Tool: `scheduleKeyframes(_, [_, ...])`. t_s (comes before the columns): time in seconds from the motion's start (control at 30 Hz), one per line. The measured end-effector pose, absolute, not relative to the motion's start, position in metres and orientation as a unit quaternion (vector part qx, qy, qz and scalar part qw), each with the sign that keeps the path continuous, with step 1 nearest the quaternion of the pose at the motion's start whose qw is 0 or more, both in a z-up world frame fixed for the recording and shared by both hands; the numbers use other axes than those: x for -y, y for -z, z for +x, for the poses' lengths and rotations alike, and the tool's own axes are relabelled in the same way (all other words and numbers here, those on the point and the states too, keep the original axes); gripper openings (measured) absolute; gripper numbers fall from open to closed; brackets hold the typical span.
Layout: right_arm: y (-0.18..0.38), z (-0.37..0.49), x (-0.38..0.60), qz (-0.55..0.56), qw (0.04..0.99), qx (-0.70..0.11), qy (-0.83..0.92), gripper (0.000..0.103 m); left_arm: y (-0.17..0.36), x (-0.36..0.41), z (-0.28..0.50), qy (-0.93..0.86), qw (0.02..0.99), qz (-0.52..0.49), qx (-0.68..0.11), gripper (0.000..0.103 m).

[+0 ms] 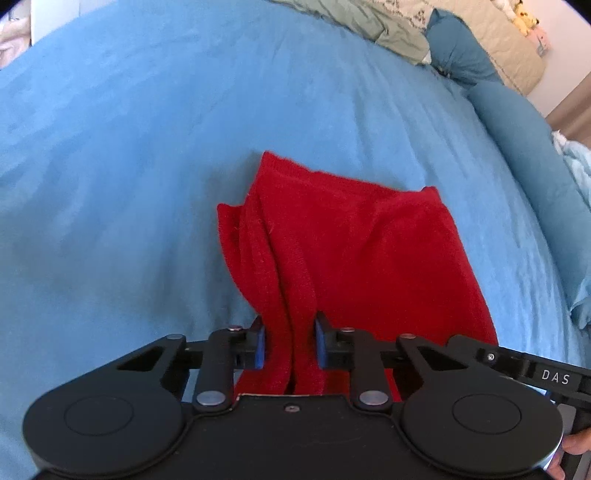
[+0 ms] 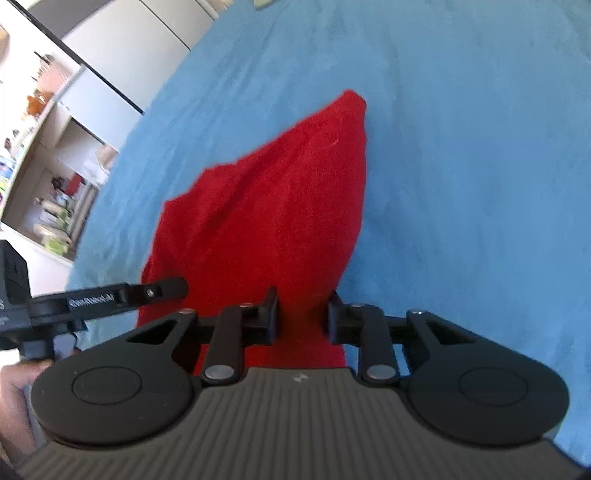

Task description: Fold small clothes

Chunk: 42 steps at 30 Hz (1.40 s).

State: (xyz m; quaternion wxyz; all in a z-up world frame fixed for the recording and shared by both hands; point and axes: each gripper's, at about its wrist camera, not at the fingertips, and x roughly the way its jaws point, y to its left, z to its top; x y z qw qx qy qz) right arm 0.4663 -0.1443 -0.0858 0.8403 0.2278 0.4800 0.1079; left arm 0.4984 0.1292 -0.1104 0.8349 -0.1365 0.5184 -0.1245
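A small red garment (image 1: 351, 243) hangs over the blue bedspread (image 1: 147, 147), stretched between both grippers. My left gripper (image 1: 290, 341) is shut on a bunched edge of the red cloth, its blue pads pressing the folds. My right gripper (image 2: 302, 319) is shut on the opposite edge of the same red garment (image 2: 280, 206), which rises to a pointed corner ahead. The left gripper's arm (image 2: 110, 295) shows at the left of the right wrist view. The cloth's lower part is hidden behind the gripper bodies.
The blue bedspread (image 2: 461, 166) fills most of both views. Blue pillows (image 1: 517, 140) and a beige quilt (image 1: 480, 33) lie at the far right. White shelves with clutter (image 2: 55, 184) stand beyond the bed's left edge.
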Motion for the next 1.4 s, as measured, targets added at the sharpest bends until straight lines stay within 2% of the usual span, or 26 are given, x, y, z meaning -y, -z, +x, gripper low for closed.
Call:
scheduleKeyframes(0.23, [0.044,0.433,0.159,0.253,0.845,-0.456,-0.116,0.037,0.071,-0.1,0.462,0.155,0.842,-0.136,-0.499,0.026])
scheduleKeyframes(0.4, [0.017,0.383,0.182,0.24,0.848,-0.459,-0.11,0.037,0.054,-0.067,0.409,0.178,0.846,-0.118,-0.489,0.026])
scheduleKeyframes(0.57, [0.016,0.323,0.211,0.21,0.851,-0.473,-0.088,0.037,0.069,-0.032,0.366,0.185,0.832,-0.126,-0.508,0.026])
scheduleKeyframes(0.7, [0.038,0.294,0.225,0.19,0.849,-0.489,-0.068,0.038,0.09,-0.009,0.346,0.174,0.835,-0.098,-0.513,0.029])
scheduleKeyframes(0.73, [0.045,0.289,0.229,0.191,0.846,-0.493,-0.063,0.04,0.092,-0.007,0.343,0.163,0.838,-0.089,-0.513,0.035])
scheduleKeyframes(0.8, [0.051,0.285,0.233,0.185,0.845,-0.5,-0.047,0.053,0.093,-0.009,0.34,0.139,0.847,-0.075,-0.508,0.047])
scheduleKeyframes(0.87, [0.048,0.279,0.239,0.174,0.85,-0.496,-0.035,0.084,0.088,-0.017,0.336,0.124,0.856,-0.075,-0.497,0.075])
scheduleKeyframes(0.93, [0.039,0.273,0.244,0.164,0.864,-0.476,-0.028,0.101,0.084,-0.023,0.334,0.109,0.864,-0.061,-0.487,0.084])
scheduleKeyframes(1.2, [0.042,0.28,0.249,0.12,0.865,-0.486,-0.016,0.102,0.094,-0.021,0.33,0.085,0.869,-0.008,-0.487,0.084])
scheduleKeyframes(1.4, [0.065,0.282,0.245,0.079,0.867,-0.492,-0.007,0.102,0.112,-0.023,0.316,0.085,0.879,0.033,-0.469,0.085])
